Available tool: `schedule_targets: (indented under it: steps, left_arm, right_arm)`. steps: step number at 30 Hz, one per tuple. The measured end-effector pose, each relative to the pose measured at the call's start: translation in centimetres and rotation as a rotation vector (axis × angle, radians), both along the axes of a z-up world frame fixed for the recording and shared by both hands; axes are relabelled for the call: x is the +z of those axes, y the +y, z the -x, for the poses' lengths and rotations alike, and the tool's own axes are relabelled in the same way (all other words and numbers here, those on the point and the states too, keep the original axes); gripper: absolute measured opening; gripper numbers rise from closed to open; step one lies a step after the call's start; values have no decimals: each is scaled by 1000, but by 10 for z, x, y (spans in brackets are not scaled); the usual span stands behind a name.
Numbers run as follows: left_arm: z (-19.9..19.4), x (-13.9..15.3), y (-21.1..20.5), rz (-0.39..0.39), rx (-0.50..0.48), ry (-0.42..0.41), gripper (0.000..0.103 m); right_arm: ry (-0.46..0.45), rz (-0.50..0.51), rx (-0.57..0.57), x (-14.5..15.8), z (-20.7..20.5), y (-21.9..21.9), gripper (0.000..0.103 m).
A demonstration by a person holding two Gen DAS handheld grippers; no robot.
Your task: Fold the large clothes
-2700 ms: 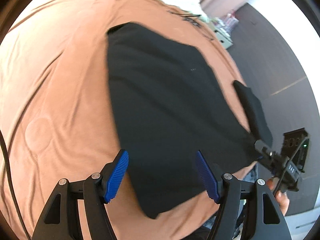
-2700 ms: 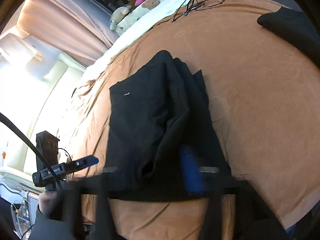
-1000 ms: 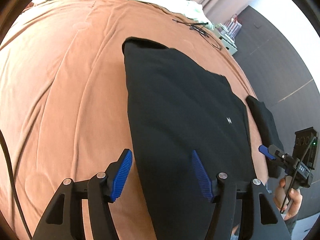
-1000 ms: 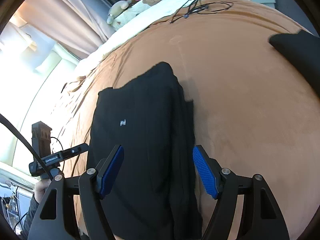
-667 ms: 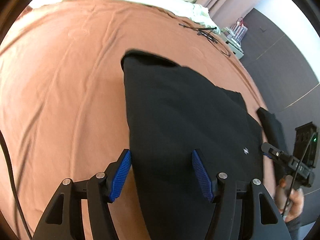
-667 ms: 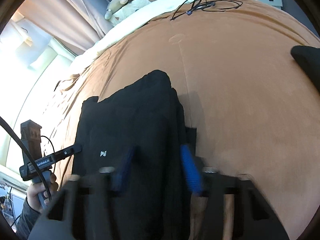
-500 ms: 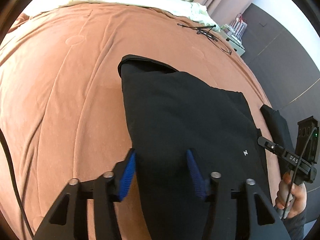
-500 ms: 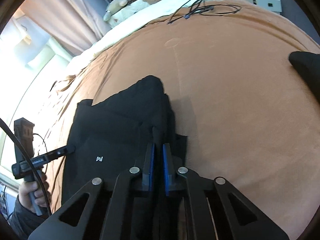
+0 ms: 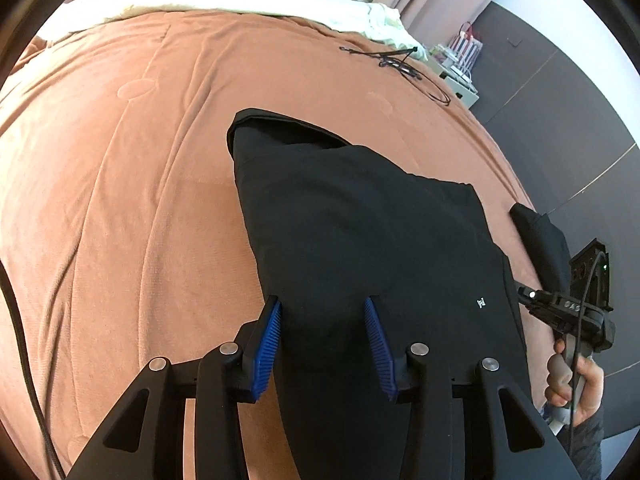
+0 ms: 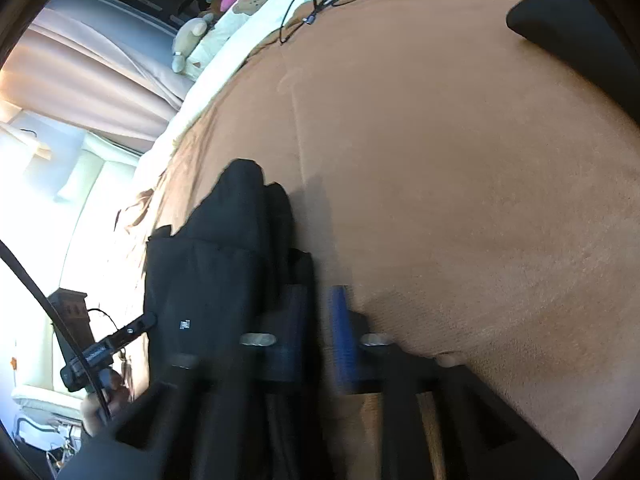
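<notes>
- The folded black garment lies flat on the orange-brown bed cover.
- The left gripper has been narrowing; its jaws stand apart over the garment's near left edge.
- The right gripper, blurred, has just been opening at the garment's right edge.
- A second dark folded cloth lies well apart.

Left gripper: jaws narrowed around black garment edge, fabric between pads. Right gripper: clamped shut half a second ago, jaws since reopened, blurred, garment's side edge between them.
</notes>
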State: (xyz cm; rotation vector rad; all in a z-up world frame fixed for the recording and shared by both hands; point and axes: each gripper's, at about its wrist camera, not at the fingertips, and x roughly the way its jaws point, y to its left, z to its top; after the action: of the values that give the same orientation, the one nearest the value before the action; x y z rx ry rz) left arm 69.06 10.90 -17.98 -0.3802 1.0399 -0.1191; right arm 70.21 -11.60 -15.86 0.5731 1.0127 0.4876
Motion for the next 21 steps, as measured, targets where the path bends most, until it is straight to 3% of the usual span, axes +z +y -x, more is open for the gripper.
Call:
schedule_targets:
  steps: [1, 2, 9, 14, 16, 18, 21]
  left_arm:
    - [0, 1, -2, -6, -3, 0, 44]
    - [-1, 1, -3, -13, -5, 0, 44]
    - [-2, 1, -4, -10, -11, -3, 44]
    - [-2, 2, -3, -6, -20, -5, 44]
    - [-3, 1, -2, -7, -25, -3, 44]
    - [-4, 0, -2, -5, -28, -2, 44]
    - [-5, -1, -3, -5, -30, -2, 44]
  right_arm:
    - [-10, -8, 7, 2, 2, 0, 78]
    - [-24, -19, 20, 5, 5, 3, 83]
    - [27, -78, 167, -10, 4, 26, 83]
    - [68, -100, 211, -24, -12, 43, 83]
    - [75, -121, 221, -26, -21, 49, 77]
    - [95, -152, 227, -32, -33, 48, 61]
    - [127, -189, 238, -39, -53, 41, 53]
